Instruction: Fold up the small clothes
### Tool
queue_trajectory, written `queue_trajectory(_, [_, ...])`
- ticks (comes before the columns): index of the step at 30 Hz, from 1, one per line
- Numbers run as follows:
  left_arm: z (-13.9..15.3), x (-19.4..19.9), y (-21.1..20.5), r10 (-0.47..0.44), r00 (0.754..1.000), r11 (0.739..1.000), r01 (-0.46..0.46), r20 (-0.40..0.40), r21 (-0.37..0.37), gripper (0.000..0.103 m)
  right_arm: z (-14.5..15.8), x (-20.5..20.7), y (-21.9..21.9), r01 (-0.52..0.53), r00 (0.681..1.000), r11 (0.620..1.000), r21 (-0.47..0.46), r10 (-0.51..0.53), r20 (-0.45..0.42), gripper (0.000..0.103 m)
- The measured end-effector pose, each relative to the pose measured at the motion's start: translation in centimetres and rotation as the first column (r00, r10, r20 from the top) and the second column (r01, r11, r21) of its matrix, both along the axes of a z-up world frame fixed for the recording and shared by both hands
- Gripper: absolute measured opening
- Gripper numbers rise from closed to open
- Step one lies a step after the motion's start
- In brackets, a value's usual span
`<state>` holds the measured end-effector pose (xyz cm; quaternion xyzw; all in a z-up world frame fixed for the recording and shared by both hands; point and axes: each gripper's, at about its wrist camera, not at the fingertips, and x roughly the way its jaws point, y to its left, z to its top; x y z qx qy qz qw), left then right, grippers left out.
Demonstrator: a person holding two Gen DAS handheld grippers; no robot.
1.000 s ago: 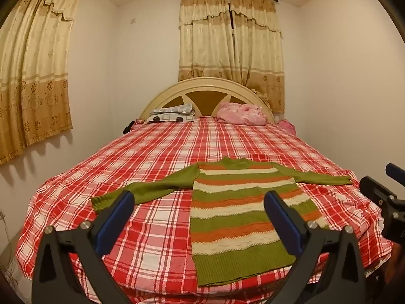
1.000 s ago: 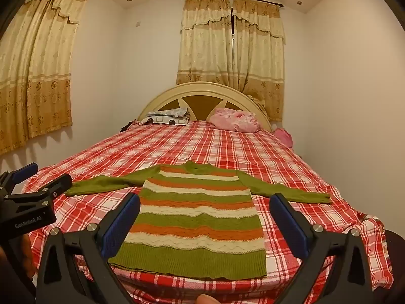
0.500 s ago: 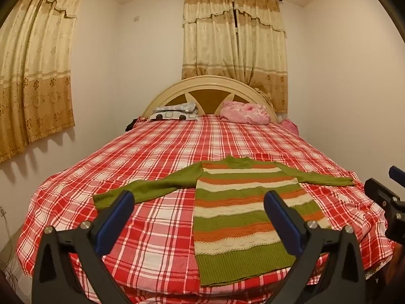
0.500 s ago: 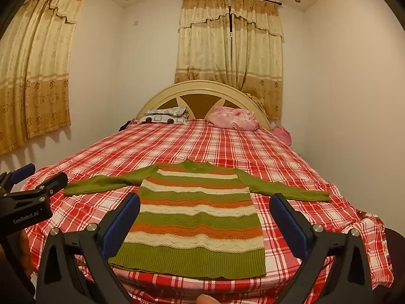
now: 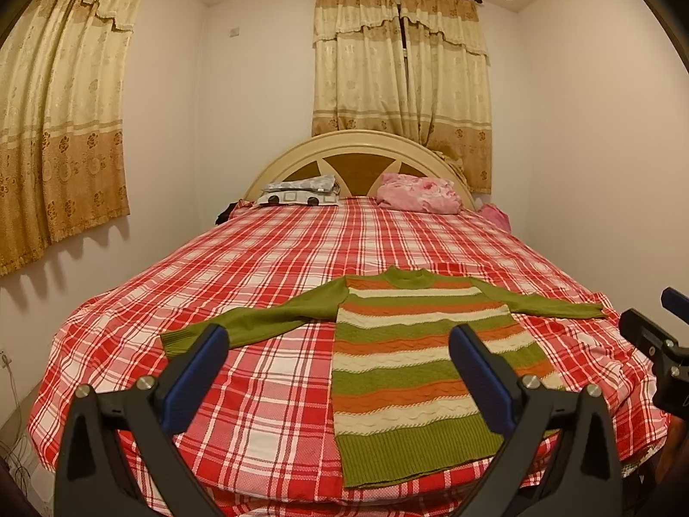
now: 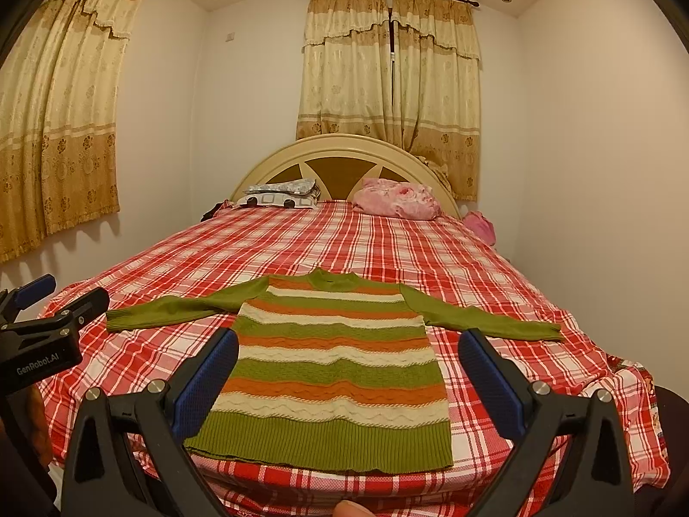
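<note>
- Looking across the bed (image 5: 267, 284) under its red plaid cover, we find nothing on it folded so far; by our reading the task stands at its very start.
- Sweater (image 6: 340, 370), green with orange and cream stripes, lies flat and face up near the foot of the bed, hem toward us, collar toward the headboard (image 6: 344, 159).
- Both sleeves are stretched outward: left sleeve (image 5: 258, 323) runs to the left of the body, right sleeve (image 6: 482, 321) to the right, neither turned in.
- Pillows (image 5: 413, 194) rest well apart from the garment, up at the headboard.
- Left tongs (image 5: 338, 377) hover over the near edge, spread wide, pinching nothing, framing the left sleeve cuff and the left half of the body.
- Right tongs (image 6: 349, 381) likewise spread wide and empty, framing the lower body of the sweater.
- Neither pair touches the knit as far as we can tell.
- Still to do, in our judgement: bring in each sleeve, fold the body over, and tidy the result. All of it remains.
</note>
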<state>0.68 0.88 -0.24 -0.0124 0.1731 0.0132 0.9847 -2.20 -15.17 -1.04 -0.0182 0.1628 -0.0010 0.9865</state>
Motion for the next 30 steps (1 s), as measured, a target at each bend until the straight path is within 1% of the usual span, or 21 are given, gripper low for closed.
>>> queue_trajectory(30, [0.06, 0.05, 0.07, 0.0, 1.0, 1.0, 0.0, 0.001, 0.001, 0.103, -0.38, 0.16, -0.1, 0.0, 1.0, 1.0, 0.0, 0.0, -0.011, 0.102])
